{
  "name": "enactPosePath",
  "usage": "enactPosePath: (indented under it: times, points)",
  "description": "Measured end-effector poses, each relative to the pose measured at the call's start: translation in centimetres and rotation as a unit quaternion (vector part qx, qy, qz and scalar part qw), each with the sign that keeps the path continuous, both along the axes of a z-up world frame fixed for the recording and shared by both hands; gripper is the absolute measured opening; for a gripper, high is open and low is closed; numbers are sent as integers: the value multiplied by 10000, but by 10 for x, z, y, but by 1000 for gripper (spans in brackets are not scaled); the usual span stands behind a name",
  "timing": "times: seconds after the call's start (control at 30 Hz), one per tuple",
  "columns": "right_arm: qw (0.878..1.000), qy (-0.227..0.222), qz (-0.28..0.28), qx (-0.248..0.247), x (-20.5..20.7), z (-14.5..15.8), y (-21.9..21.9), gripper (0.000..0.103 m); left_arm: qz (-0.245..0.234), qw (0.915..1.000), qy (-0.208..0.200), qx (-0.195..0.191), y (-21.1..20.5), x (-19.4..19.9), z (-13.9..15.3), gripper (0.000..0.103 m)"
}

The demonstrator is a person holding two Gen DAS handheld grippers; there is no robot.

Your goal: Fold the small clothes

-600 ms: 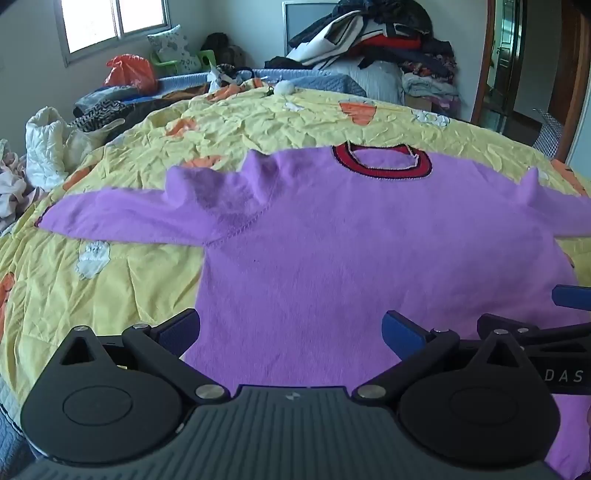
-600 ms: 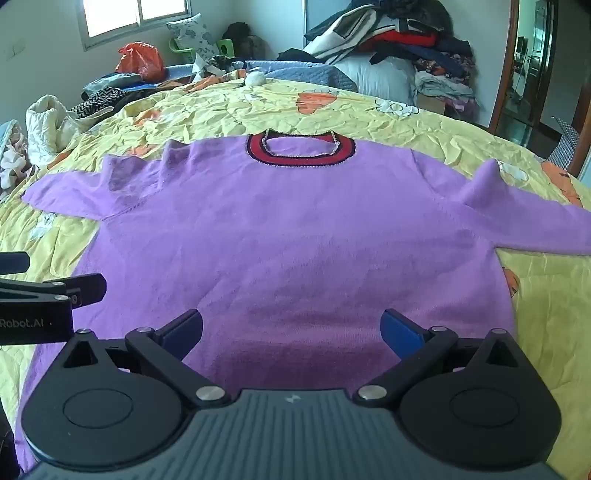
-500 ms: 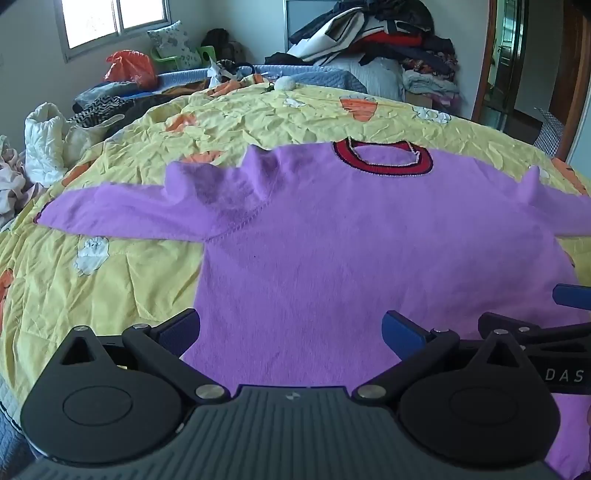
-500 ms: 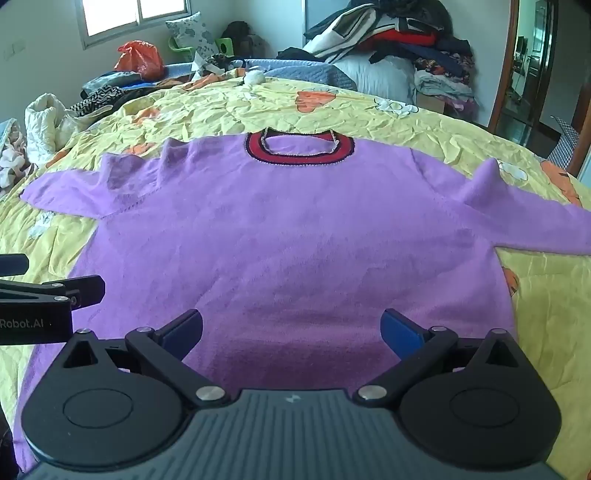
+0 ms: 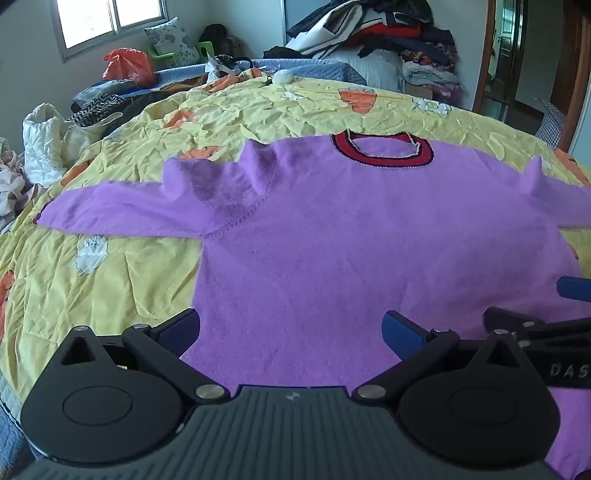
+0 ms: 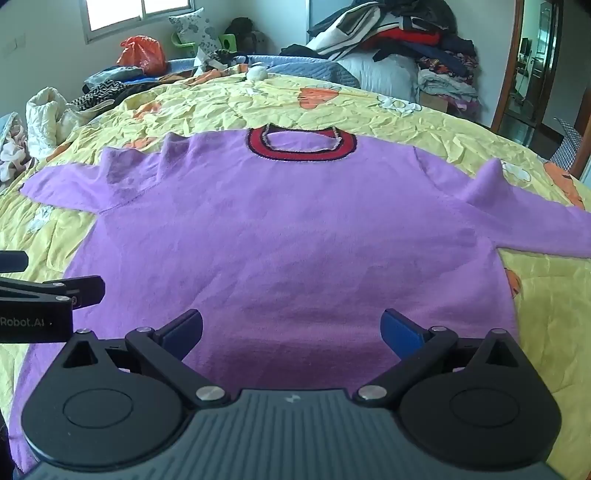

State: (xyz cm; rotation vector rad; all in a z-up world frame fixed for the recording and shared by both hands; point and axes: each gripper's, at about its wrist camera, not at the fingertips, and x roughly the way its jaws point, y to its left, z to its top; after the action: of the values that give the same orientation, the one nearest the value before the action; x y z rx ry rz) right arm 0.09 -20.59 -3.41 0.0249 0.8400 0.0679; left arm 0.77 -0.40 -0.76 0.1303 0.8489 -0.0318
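Note:
A purple sweater (image 5: 332, 240) (image 6: 288, 236) with a red and black collar (image 5: 384, 151) (image 6: 301, 144) lies spread flat on the yellow quilt (image 5: 92, 280), both sleeves out to the sides. The left sleeve (image 5: 122, 210) has raised folds near the shoulder. My left gripper (image 5: 291, 326) hovers open over the sweater's lower left part, nothing between its blue pads. My right gripper (image 6: 291, 328) hovers open over the lower middle of the sweater, also empty. Each gripper's fingers show at the other view's edge: the right gripper (image 5: 554, 325) and the left gripper (image 6: 51, 291).
The yellow quilt (image 6: 546, 295) covers a bed. Heaps of clothes (image 5: 388, 33) are stacked at the far end, and more garments (image 5: 44, 147) lie along the left side by an orange bag (image 5: 129, 66). A doorway (image 6: 535, 62) is at the far right.
Both views have shifted only slightly; the sweater lies as before and both grippers stay open.

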Motion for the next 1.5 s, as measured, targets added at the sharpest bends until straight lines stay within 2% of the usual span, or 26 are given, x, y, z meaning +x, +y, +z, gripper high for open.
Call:
enactPosePath:
  times: [0.23,0.37,0.67,0.87,1.03,1.27,1.5]
  points:
    - [9994,-102,-144,284,7,-1,-31,103,125,9998,21,122,-6,4,-1,103]
    - [9986,-245,3,470,6,-2,-40,103,121,9997,30,211,-16,5,0,103]
    - [9925,-835,-282,851,4,-5,-62,103,79,9988,92,483,-41,8,-2,103]
    - [9957,-831,-303,265,9,-9,-77,103,68,9983,-41,574,-59,7,2,103]
    - [9969,-721,-238,191,10,-11,-94,103,-13,9986,19,537,-76,9,3,103]
    - [9982,-565,-209,63,7,-8,-101,103,-303,9970,-53,712,-98,5,1,103]
    - [9981,-588,-143,-73,1,1,-99,103,-299,9959,-288,801,-94,-2,5,103]
